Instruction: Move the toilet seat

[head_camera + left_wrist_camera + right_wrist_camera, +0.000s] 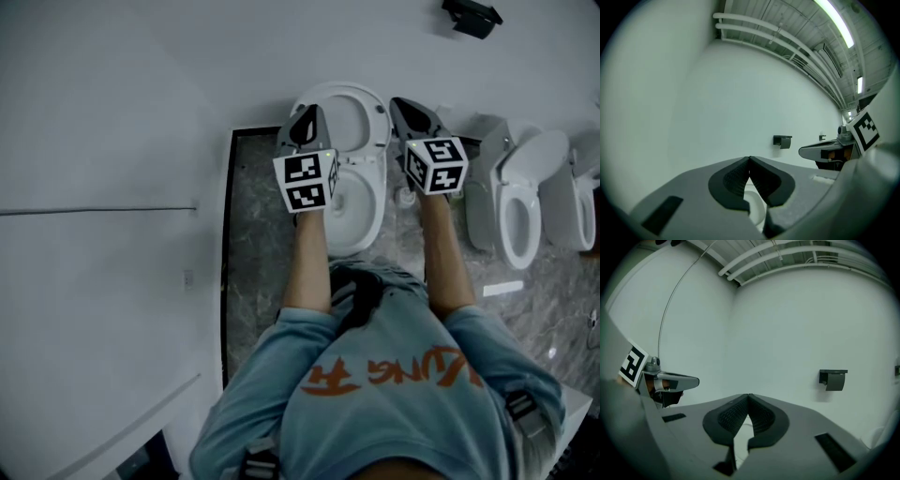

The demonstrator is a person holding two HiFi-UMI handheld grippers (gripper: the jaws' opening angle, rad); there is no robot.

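1. Far left in head view: pale wall [112,141], then marbled floor [258,244] w/ a dark edge strip.
2. My left gripper [307,111]: jaws clenched, tips meeting, nothing btwn them. It's held over the toilet's left side.
3. Toilet seat [342,90]: white ring, looks raised, standing behind the bowl [361,211] and btwn my two grippers.
4. My right gripper [397,103]: jaws pressed together too, empty. It's over the toilet's right side, marker cube [436,165] up top.
5. Right of that: a second white toilet [518,202], then a third [583,202] cut off at the frame edge.
6. Top right, on the wall: black paper holder [472,16].
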